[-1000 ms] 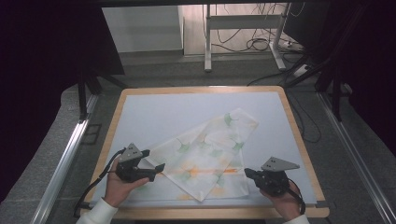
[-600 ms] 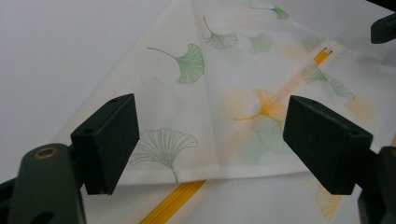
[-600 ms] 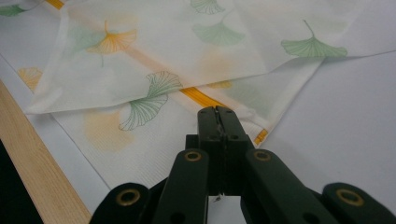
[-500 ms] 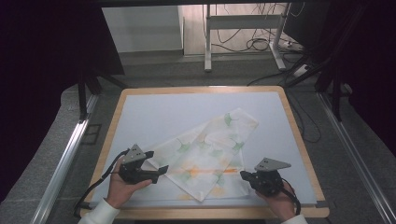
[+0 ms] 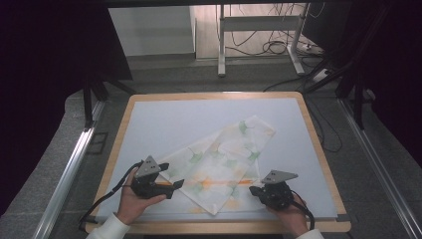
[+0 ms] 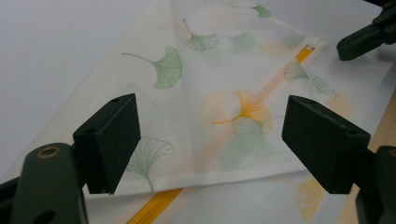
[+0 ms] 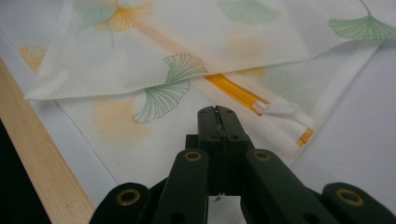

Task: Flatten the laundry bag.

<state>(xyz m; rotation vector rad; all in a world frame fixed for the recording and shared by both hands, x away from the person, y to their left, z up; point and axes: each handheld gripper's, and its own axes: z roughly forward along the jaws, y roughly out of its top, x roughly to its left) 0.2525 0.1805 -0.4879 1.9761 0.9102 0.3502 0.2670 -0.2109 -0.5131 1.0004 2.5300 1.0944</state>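
Observation:
A white cloth pouch (image 5: 224, 159) printed with green and orange ginkgo leaves lies folded and slantwise on the white mat (image 5: 174, 119). An orange zipper (image 7: 233, 91) with a white pull (image 7: 278, 108) runs along its near part. My left gripper (image 5: 170, 175) sits at the pouch's left corner. In the left gripper view, this gripper (image 6: 210, 135) is open wide, with the pouch (image 6: 210, 70) lying between and beyond the jaws. My right gripper (image 5: 253, 189) is at the pouch's right near edge. My right gripper (image 7: 217, 112) is shut with nothing in it, its tip just over the pouch (image 7: 140, 42) close to the pull.
A wooden rim (image 5: 214, 95) frames the mat, and this rim (image 7: 42, 172) runs close beside the pouch's near corner. Metal rails (image 5: 69, 169) flank the table. Beyond it stand a desk frame (image 5: 221, 45) and floor cables (image 5: 278, 47).
My right gripper has slid a little to the left, closer to the pouch's edge, jaws still shut. The left gripper and the pouch have hardly moved.

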